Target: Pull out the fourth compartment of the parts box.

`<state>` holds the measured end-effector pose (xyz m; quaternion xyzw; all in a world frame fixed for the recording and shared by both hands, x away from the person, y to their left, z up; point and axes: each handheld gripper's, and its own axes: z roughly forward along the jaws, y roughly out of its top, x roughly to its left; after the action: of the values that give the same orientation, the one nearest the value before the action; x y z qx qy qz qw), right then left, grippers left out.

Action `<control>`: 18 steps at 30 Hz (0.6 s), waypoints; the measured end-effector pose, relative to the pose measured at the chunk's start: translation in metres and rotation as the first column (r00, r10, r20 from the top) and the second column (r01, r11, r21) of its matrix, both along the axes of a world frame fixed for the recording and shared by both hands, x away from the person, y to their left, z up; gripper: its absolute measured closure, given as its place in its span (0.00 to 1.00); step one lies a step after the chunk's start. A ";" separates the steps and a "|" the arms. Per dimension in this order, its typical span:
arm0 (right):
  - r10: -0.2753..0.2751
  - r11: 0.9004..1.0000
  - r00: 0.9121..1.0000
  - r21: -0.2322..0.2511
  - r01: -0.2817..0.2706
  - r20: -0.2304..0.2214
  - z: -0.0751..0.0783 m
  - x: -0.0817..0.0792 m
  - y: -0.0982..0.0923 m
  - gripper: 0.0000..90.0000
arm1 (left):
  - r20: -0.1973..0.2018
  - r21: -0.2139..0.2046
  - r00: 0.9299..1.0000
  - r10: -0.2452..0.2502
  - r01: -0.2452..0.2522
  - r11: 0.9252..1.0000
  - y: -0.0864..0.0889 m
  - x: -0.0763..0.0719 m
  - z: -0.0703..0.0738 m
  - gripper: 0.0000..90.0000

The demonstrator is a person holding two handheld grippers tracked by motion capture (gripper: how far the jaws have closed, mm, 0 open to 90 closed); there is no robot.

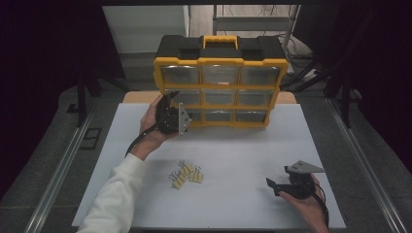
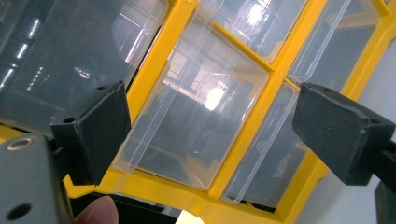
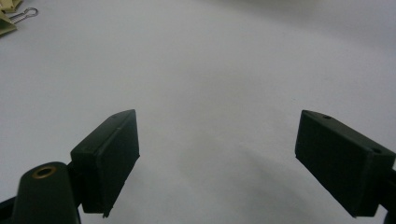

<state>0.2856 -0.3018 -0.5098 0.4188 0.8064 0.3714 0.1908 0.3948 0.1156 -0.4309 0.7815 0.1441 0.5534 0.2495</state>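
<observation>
- The white surface [image 1: 243, 150] took up most of the high view, with a grey floor round it.
- At the far edge of the surface stood a yellow and black cabinet [image 1: 219, 87], upright, with three rows of three clear drawers.
- The left claw [image 1: 170, 104] was up against the cabinet's left column, near the middle and bottom rows, with the person's hand wrapped round it from behind.
- In the left claw view its jaws stood wide apart, holding nothing, and a clear drawer [image 2: 196, 116] sat framed between them, close ahead; whether a jaw touched the cabinet I could not tell.
- That drawer looked shut and flush with its yellow frame.
- The right claw [image 1: 278, 187] rested low near the surface's near right corner, well apart from the cabinet, jaws pointing left.
- In the right claw view its jaws were spread wide over bare white surface, gripping nothing.
- A small heap of pale yellow clips [image 1: 186, 174] lay on the surface between the two claws, nearer the person's side, touching neither.
</observation>
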 end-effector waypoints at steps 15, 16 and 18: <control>0.007 1.000 1.000 0.001 -0.007 0.003 0.000 0.000 0.000 0.16 | 0.026 0.021 1.000 0.003 -0.003 1.000 -0.006 0.007 0.003 0.14; 0.008 1.000 1.000 0.002 -0.008 0.003 0.000 0.000 0.000 0.16 | 0.027 0.023 1.000 0.004 -0.004 1.000 -0.006 0.007 0.002 0.14; 0.007 1.000 1.000 0.004 -0.007 0.003 0.000 -0.001 0.000 0.16 | 0.029 0.024 1.000 0.007 -0.008 1.000 -0.007 0.008 0.002 0.14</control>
<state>0.2850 -0.3015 -0.5096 0.4156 0.8069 0.3743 0.1899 0.4025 0.1088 -0.4284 0.7759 0.1368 0.5671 0.2403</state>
